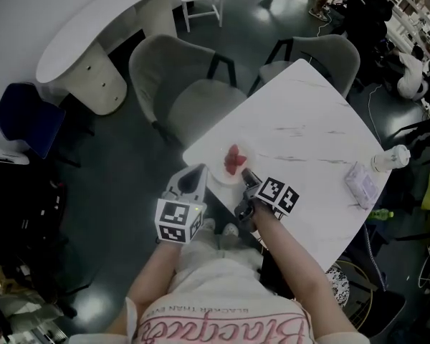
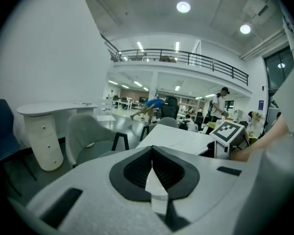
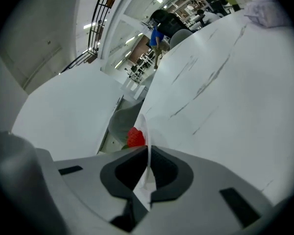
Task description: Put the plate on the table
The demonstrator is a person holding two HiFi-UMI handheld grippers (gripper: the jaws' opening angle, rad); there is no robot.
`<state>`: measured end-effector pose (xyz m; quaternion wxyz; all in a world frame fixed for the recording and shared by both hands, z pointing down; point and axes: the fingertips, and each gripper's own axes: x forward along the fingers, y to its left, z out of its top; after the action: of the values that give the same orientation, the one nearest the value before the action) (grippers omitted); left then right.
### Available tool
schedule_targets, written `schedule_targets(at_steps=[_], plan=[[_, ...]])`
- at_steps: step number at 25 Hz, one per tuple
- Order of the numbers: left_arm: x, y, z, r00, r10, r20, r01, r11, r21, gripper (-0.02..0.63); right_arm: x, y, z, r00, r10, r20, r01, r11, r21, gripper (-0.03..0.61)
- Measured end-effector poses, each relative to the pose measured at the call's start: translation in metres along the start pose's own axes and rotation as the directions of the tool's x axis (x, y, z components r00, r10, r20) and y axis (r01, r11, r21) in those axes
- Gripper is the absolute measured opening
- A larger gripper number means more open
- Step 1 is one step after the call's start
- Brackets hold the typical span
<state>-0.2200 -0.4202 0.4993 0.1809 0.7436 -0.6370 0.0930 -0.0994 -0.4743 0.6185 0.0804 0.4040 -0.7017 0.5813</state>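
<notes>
The only print I could read was on the person's white shirt [image 1: 222, 296]. It was large pink script, upside down from my view, apparently "Blackace". A small dark line beside it began "BLACKACE"; the rest was too small.

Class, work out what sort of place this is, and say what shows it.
Probably a large open-plan office or co-working hall: a railed mezzanine runs overhead, people mill about in the background, and padded chairs stand by a marble-look table.
</notes>
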Motion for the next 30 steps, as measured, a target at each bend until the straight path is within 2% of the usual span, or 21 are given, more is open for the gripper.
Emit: schedule_targets(at_steps=[3,5,7,10,16,21,25,30], plan=[[0.005,0.003,-0.003,1.0,-0.01,-0.011,0.01,1.0,-0.002,0.003,0.007,-0.011,0.001,0.997,-0.078,-0.005,0.078,0.996,-0.048,0.014],[0.007,0.006,-0.004,1.0,-0.014,-0.018,0.014,1.0,0.001,0.003,0.012,-0.016,0.003,0.991,-0.131,-0.004,0.13,0.985,-0.115,0.026],[0.008,0.008,-0.005,1.0,-0.015,-0.024,0.015,1.0,0.005,0.003,0.015,-0.021,0.005,0.981,-0.195,0.003,0.192,0.961,-0.2,0.051],[0.009,0.01,-0.005,1.0,-0.015,-0.027,0.015,1.0,0.006,0.003,0.017,-0.031,0.008,0.959,-0.282,0.026,0.276,0.908,-0.315,0.081],[0.011,0.013,-0.008,0.999,-0.017,-0.035,0.018,1.0,0.01,0.003,0.02,-0.027,0.007,0.941,-0.333,0.056,0.323,0.837,-0.441,0.094],[0.012,0.011,-0.005,0.999,-0.028,-0.031,0.029,0.999,0.016,0.003,0.013,-0.016,0.016,0.945,-0.309,0.104,0.314,0.779,-0.543,0.075],[0.014,0.008,-0.001,0.999,-0.034,-0.015,0.035,0.999,0.019,0.003,0.005,0.011,0.018,0.974,-0.199,0.109,0.222,0.737,-0.638,0.067],[0.01,-0.003,0.011,0.999,-0.049,0.016,0.048,0.998,0.036,0.003,-0.024,0.057,0.022,0.987,-0.051,0.155,0.151,0.638,-0.755,0.041]])
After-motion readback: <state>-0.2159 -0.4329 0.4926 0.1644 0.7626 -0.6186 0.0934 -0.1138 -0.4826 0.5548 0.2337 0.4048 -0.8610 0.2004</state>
